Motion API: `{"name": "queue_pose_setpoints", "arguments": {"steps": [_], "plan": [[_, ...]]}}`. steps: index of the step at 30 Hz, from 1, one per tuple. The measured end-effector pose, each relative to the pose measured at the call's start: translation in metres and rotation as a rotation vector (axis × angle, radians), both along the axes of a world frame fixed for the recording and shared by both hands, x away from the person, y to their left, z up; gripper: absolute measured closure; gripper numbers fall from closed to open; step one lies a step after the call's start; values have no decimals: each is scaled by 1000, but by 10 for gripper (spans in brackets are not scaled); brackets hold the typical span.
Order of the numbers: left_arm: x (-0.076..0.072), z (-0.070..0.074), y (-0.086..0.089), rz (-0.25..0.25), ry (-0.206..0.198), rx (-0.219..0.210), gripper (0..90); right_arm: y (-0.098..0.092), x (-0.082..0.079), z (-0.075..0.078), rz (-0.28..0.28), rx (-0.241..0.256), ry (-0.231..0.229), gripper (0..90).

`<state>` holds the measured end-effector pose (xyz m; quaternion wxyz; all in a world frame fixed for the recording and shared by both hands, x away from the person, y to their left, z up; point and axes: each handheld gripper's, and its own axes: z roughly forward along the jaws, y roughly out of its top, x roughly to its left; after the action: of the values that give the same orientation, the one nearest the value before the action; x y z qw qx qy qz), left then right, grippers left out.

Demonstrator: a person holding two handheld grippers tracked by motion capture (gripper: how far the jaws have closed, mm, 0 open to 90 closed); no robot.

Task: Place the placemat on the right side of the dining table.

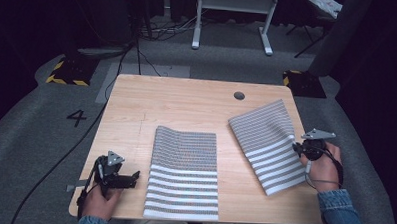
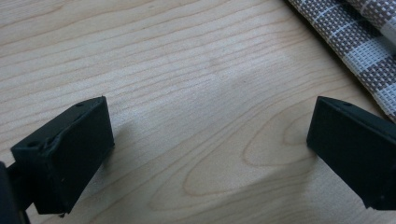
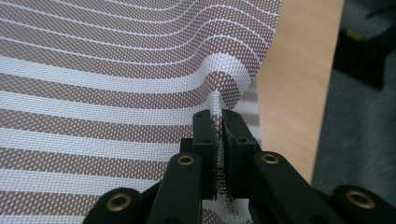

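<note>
We are looking down at a light wooden table [image 1: 187,99] carrying two striped woven placemats. The middle placemat [image 1: 184,174] is lying flat near the front edge, its near end reaching almost to the table's lip and its far edge curling up slightly. The right placemat [image 1: 268,144] is sitting at an angle toward the right edge of the table, apart from the middle one.

We are judging the work as barely started — both mats are lying spread out, nothing stacked, folded or moved together as far as we can tell.

The right gripper [image 1: 299,147] is sitting at the right placemat's right-hand edge, held by the person's right hand [image 1: 326,169]. In the right gripper view its jaws are pinched narrow on that edge of the right placemat [image 3: 116,93], and the weave is bulging up into a small hump just ahead of the tips — so we are reading the grasp as made and a lift or drag as just beginning.

The left gripper [image 1: 134,177] is hovering over bare wood just left of the middle placemat, in the left hand [image 1: 101,201]. In the left gripper view its jaws are standing wide apart, holding nothing, with the mat's edge [image 2: 355,42] showing at the upper right, near but not between them. Gripping that mat is what we are seeing as left to do.
</note>
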<state>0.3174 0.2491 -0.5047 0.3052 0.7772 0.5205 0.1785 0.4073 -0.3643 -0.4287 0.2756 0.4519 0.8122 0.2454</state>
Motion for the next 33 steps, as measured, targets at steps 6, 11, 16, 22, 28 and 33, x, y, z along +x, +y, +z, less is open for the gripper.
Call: {"name": "queue_pose_setpoints", "arguments": {"steps": [6,11,16,22,28,33], "plan": [[2,0,-1,-1,1,0,4,15,-12,29,41,-18,-50,855],[3,0,-1,3,2,7,4,24,-22,55,73,44,-63,856],[3,0,-1,3,2,6,4,30,-29,78,110,121,-45,858],[3,0,-1,1,4,6,5,41,-34,90,155,142,-33,859],[1,0,-1,1,-2,3,7,66,-41,99,241,170,-11,859],[1,0,-1,2,2,4,7,85,-46,99,300,208,-1,859]]}}
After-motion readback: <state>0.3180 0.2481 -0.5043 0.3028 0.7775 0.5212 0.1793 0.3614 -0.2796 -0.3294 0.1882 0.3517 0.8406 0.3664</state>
